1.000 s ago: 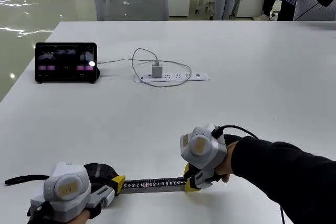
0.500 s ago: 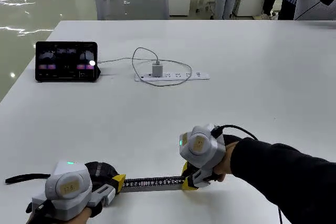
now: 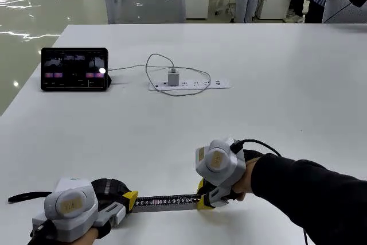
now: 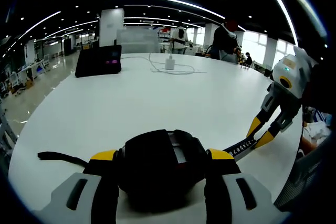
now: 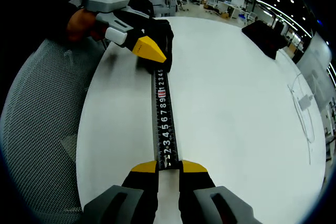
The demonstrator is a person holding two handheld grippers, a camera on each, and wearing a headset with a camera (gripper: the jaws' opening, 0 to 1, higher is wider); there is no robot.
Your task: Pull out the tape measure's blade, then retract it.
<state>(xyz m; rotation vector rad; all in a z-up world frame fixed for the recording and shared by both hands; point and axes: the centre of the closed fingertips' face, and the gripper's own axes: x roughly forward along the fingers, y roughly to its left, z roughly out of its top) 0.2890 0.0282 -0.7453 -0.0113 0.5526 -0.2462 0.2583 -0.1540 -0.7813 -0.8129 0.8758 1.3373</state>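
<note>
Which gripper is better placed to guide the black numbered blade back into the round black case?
Probably right. The right gripper is shut on the free end of the black numbered blade, aligned with it; the left gripper clamps the round black tape-measure case, anchoring it.

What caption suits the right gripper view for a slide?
The right gripper pinches the blade tip; the left gripper clamps the tape measure case on the white table.

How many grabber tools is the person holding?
2. The left gripper clamps the tape measure's case; the right gripper pinches the blade, to its right.
</note>
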